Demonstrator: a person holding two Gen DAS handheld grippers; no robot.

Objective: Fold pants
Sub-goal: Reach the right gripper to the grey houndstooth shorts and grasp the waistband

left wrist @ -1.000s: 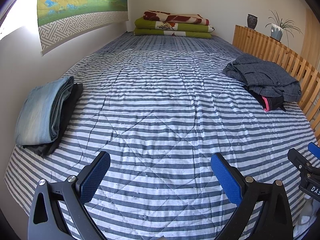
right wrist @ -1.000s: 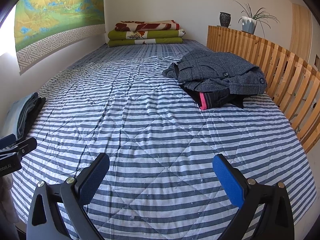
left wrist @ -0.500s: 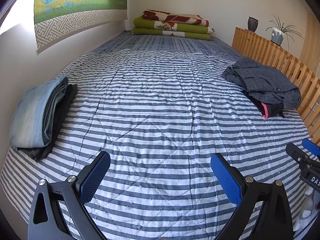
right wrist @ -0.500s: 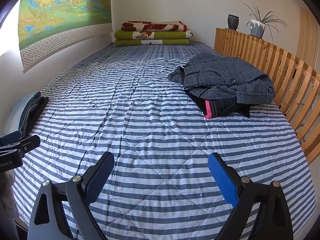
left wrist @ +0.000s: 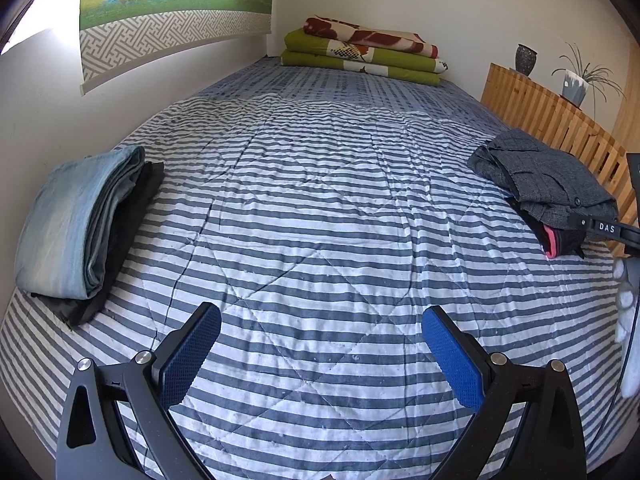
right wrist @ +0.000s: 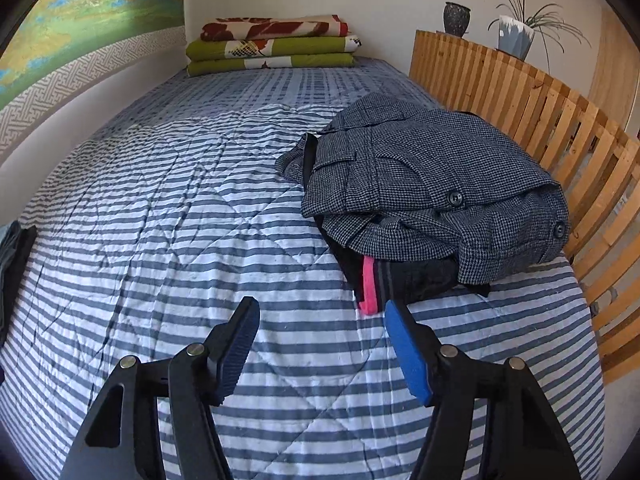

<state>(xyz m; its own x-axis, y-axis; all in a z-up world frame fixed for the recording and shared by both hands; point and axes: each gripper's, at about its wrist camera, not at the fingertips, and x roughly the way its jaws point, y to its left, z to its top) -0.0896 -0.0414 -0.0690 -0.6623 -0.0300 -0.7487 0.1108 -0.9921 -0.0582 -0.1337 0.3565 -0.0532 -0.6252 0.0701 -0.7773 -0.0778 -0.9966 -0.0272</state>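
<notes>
On the striped quilt (right wrist: 168, 272), the right gripper (right wrist: 320, 340) nears the unfolded heap.

Its jaws have just been closing to a middle gap, nothing between them, and point at the grey houndstooth pants (right wrist: 432, 184) lying crumpled by the wooden rail (right wrist: 560, 128), probably to pick them. The left gripper (left wrist: 320, 356) waits wide and empty over free quilt, where folding needs room; folded jeans (left wrist: 76, 220) lie aside by the wall.

Folded blankets (right wrist: 272, 46) lie at the striped bed's (right wrist: 200, 216) far end; vase (right wrist: 456, 18) and plant (right wrist: 516, 36) top the slatted rail (right wrist: 560, 128).
</notes>
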